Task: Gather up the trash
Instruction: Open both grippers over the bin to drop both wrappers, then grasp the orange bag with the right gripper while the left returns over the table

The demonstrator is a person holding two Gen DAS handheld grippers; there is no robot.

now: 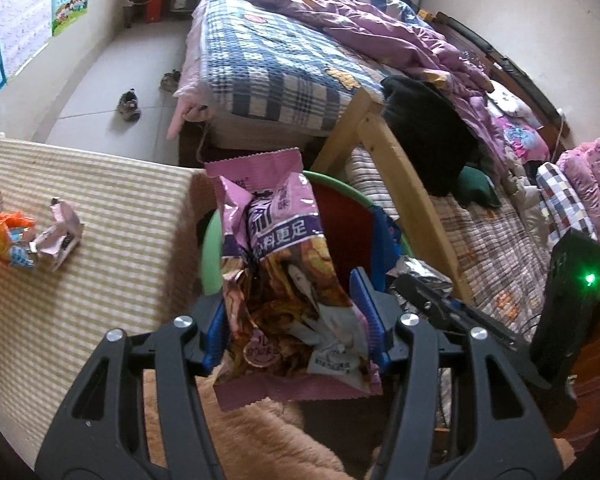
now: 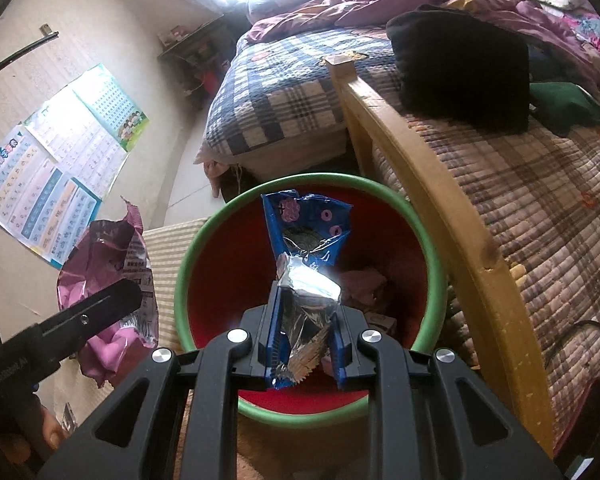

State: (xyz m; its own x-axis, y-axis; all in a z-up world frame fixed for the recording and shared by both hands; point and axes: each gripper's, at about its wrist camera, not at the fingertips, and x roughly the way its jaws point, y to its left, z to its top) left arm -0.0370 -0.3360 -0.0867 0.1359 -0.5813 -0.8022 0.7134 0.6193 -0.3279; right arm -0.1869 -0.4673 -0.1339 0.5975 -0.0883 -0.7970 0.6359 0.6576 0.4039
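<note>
Bedroom clutter is surrounding the green-rimmed red plastic bin (image 2: 434, 256). I am holding my right gripper (image 2: 306, 344), pinching a blue foil wrapper (image 2: 306, 236), over it; my left gripper (image 1: 294, 320) is gripping a pink crinkled snack bag (image 1: 278, 264) beside its rim. Releasing comes next, I judge.

Plaid-quilted bed (image 1: 276, 64), postered wall (image 2: 60, 184)

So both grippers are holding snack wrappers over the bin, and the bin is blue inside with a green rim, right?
Not quite: the bin is red inside, not blue, as the right wrist view shows. The rest holds: the left gripper holds a pink snack bag, the right gripper a blue foil wrapper.
</note>
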